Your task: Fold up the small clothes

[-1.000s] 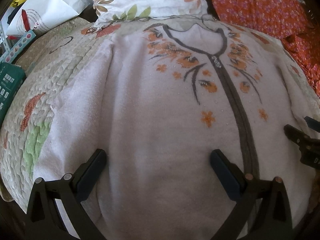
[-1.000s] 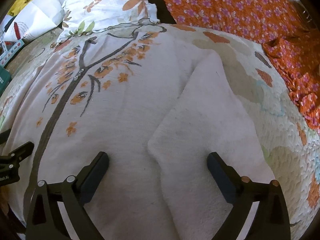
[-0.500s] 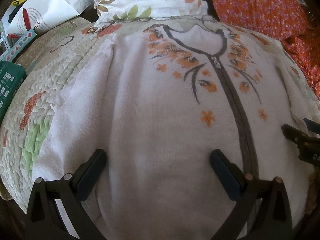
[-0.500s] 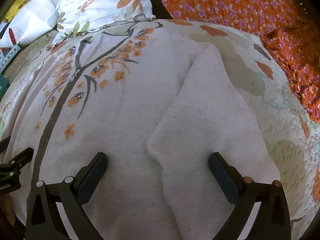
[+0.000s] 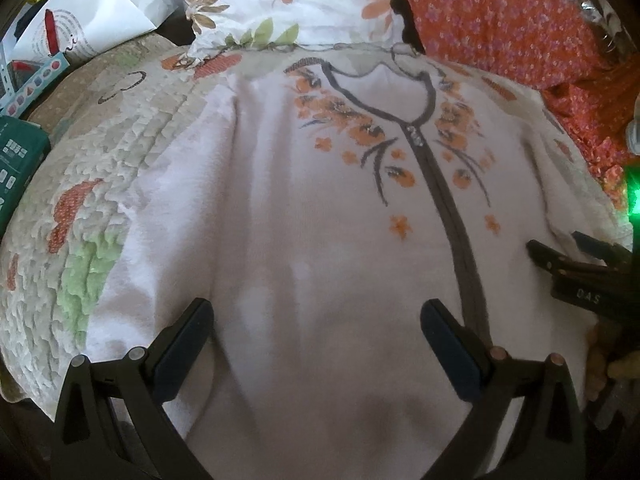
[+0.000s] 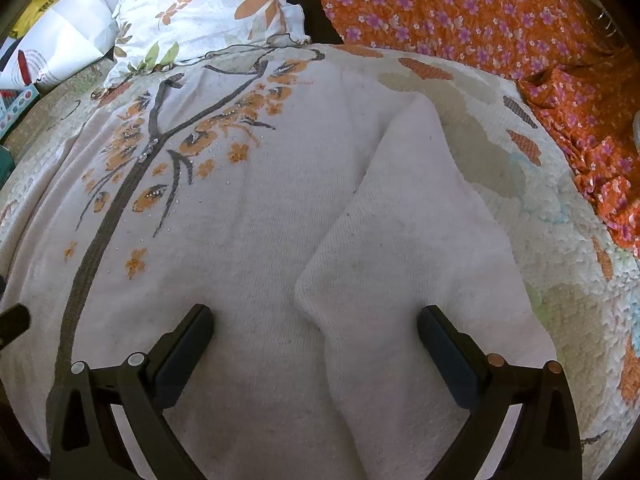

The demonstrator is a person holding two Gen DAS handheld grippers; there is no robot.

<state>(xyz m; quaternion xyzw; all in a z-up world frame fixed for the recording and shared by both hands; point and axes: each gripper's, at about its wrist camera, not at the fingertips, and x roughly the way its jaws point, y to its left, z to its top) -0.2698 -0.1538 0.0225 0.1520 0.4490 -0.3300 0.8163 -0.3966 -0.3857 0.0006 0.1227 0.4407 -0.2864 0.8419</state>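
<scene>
Quilted cream bedspread point(image 6: 560, 240) with orange and green patches under white knit cardigan point(image 5: 304, 240) with orange flowers and grey zip band, laid flat face up, one sleeve point(image 6: 420, 248) angled out beside its body. Left gripper point(image 5: 316, 336) spread wide over lower front, right gripper point(image 6: 316, 336) spread wide straddling sleeve edge, neither pinching anything. Floral pillow point(image 6: 200, 8) just beyond collar, orange flowered cloth point(image 6: 460, 8) further right, white paper bag point(image 5: 88, 20) far left.

"OAS" on right claw point(image 5: 560, 254)
</scene>
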